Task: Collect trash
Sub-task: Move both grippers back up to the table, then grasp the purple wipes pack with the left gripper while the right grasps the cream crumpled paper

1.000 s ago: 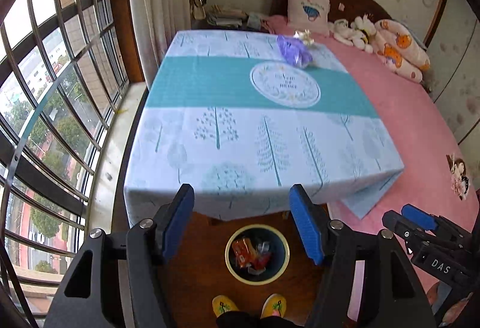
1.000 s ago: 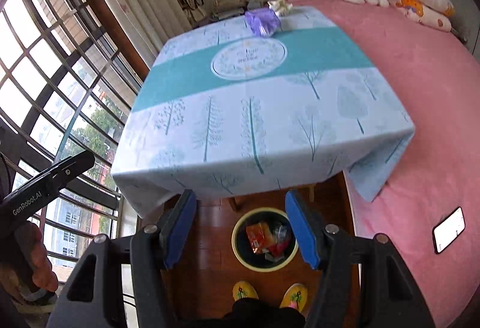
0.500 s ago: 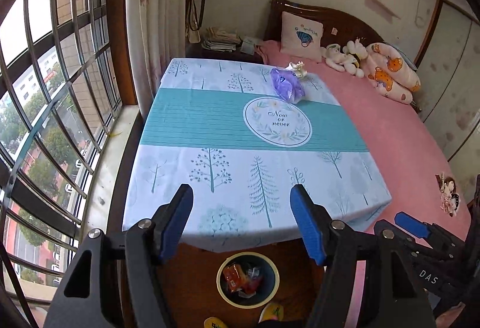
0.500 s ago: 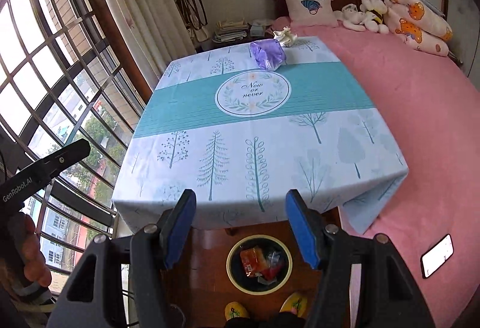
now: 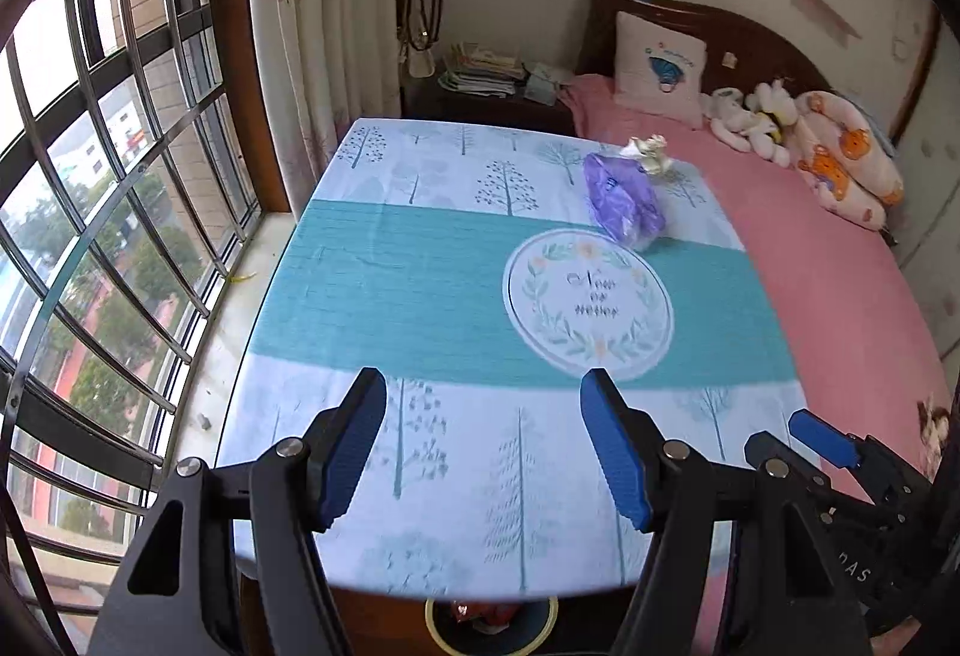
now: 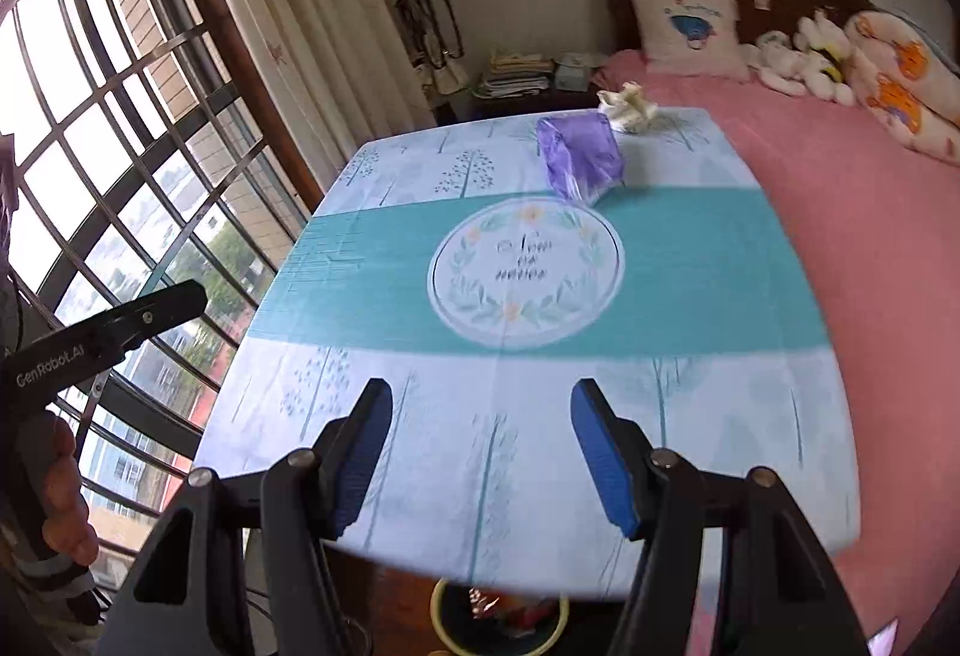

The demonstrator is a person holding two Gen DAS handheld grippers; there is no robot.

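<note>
A crumpled purple plastic bag (image 5: 624, 203) (image 6: 579, 158) lies on the far right part of the cloth-covered table (image 5: 420, 296) (image 6: 372, 296). Just behind it sits a scrunched white paper wad (image 5: 648, 153) (image 6: 627, 107). My left gripper (image 5: 483, 446) hangs open over the table's near edge, nothing between its blue pads. My right gripper (image 6: 480, 452) is open too, empty, over the same near edge. Under that edge a yellow-rimmed bin (image 5: 492, 629) (image 6: 501, 617) with wrappers inside peeks out, mostly hidden by the cloth.
A pink bed (image 5: 840, 296) (image 6: 870, 236) with pillows and soft toys runs along the table's right side. A barred window (image 5: 90, 236) fills the left. A nightstand with stacked papers (image 5: 480, 71) stands behind the table. The right gripper's body (image 5: 840, 464) shows low right in the left wrist view.
Both grippers have moved forward over the table's near edge; the bag and wad look closer, and the bin has slid mostly out of sight under the cloth. Jaws stay open.
</note>
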